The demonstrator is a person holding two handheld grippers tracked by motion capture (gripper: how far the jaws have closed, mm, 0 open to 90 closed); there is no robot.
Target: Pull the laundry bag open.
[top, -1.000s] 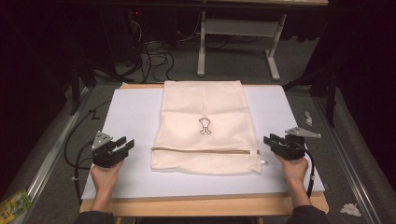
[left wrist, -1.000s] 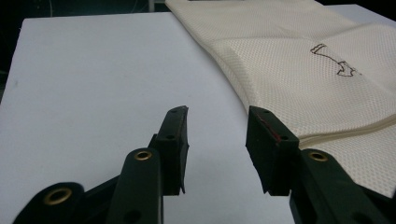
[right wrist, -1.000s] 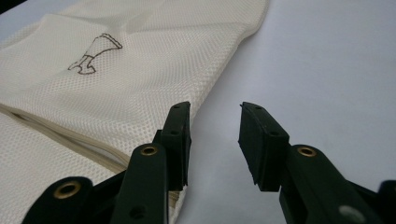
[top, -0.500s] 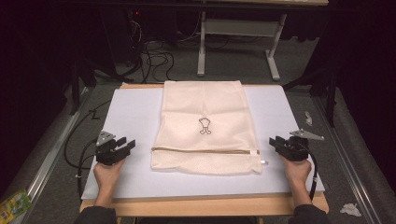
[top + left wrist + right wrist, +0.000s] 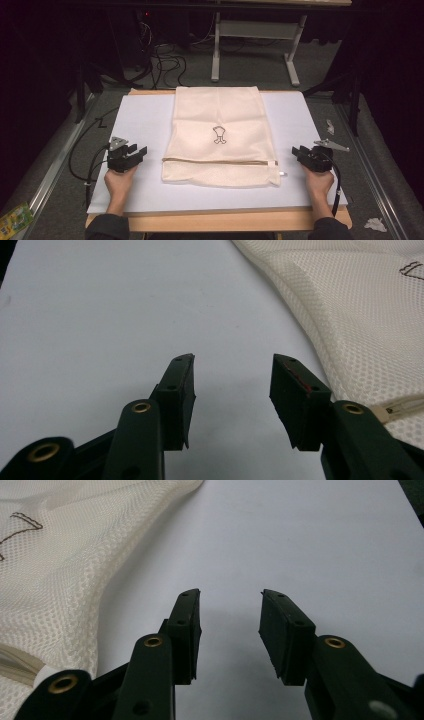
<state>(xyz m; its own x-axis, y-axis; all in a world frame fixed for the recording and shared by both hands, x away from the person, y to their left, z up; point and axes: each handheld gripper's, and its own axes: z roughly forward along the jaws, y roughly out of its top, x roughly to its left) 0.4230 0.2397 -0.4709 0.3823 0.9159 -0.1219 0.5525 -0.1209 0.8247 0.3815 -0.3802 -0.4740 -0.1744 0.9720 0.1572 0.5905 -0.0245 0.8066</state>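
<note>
With the jaws of the left gripper (image 5: pixel 141 151) and right gripper (image 5: pixel 298 151) just opened wider and empty, the mesh bag (image 5: pixel 220 135) is flanked on the surface (image 5: pixel 140 112), and a grasp of its edges is judged to be needed next.

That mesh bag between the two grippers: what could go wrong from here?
The mesh bag lies flat and thin, so the open left gripper and right gripper may scrape the white mat without catching the fabric. The zipper pull pokes out at the right corner and could snag.
</note>
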